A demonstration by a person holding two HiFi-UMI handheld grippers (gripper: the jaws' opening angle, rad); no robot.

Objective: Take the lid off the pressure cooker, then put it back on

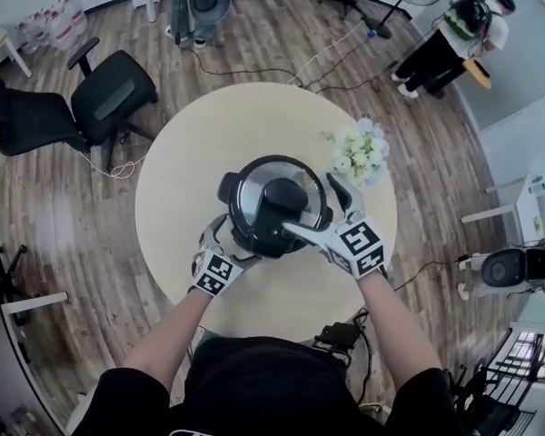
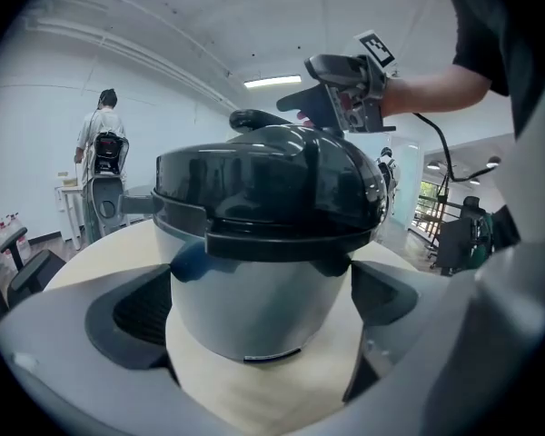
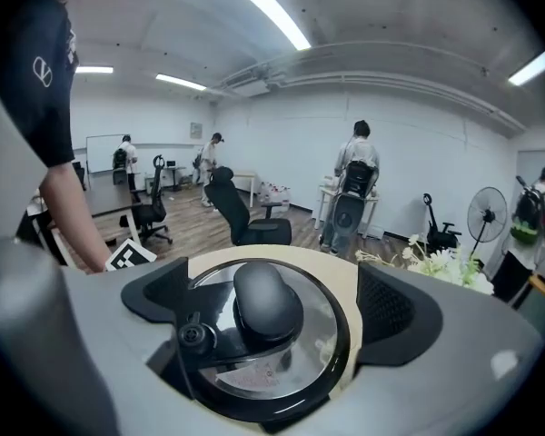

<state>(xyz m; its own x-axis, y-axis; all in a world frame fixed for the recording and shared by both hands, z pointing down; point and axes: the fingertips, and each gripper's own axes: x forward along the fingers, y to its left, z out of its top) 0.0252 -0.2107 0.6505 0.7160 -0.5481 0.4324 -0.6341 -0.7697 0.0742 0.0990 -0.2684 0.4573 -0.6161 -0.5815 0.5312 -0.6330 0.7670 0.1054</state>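
A pressure cooker (image 1: 274, 209) stands at the middle of the round table (image 1: 191, 162), its glass lid (image 1: 254, 184) on and the black knob (image 1: 286, 198) on top. My left gripper (image 1: 229, 243) is open at the cooker's near-left side. In the left gripper view the silver body (image 2: 254, 280) sits between the wide jaws, below the lid (image 2: 272, 175). My right gripper (image 1: 325, 212) is open above the lid's right half. In the right gripper view the knob (image 3: 268, 300) lies between its pads (image 3: 386, 312), not gripped.
A bunch of white flowers (image 1: 361, 151) lies on the table just right of the cooker, close to the right gripper. Office chairs (image 1: 109, 98) stand left of the table. A person (image 1: 459, 34) stands far off at the back right. Cables run across the wooden floor.
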